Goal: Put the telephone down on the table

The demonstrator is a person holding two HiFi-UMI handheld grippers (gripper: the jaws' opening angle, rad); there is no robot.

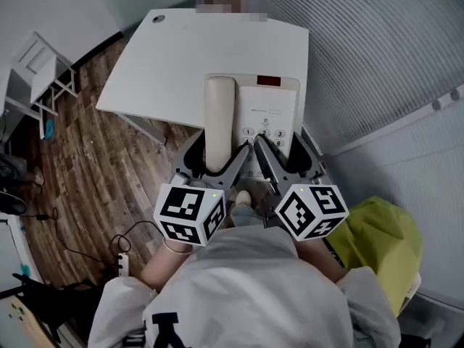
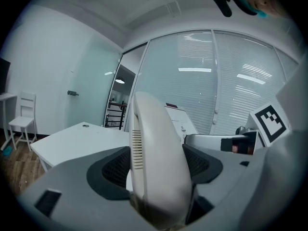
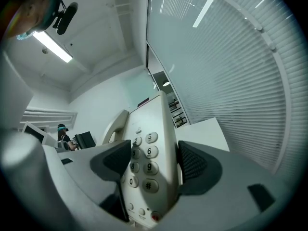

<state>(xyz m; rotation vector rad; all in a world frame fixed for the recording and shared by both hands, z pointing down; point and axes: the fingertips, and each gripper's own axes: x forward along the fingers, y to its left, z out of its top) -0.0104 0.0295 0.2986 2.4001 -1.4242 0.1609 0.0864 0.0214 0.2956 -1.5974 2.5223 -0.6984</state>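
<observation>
The telephone (image 1: 270, 114) is held by 2 grippers at the near edge of the table (image 1: 167, 64). The handset (image 1: 219, 118) is clamped by the left gripper (image 1: 217, 168). The keypad (image 3: 144, 162) side is clamped by the right gripper (image 1: 284, 155). Contact with the table cannot be determined.

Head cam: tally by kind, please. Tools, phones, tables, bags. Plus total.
Grey two-jaw tools with marker cubes: 2 (left tool, right tool), both clamped on the phone
Cream push-button telephone with handset: 1
White flat-topped table: 1
Yellow-green soft bag: 1
Total: 5
</observation>
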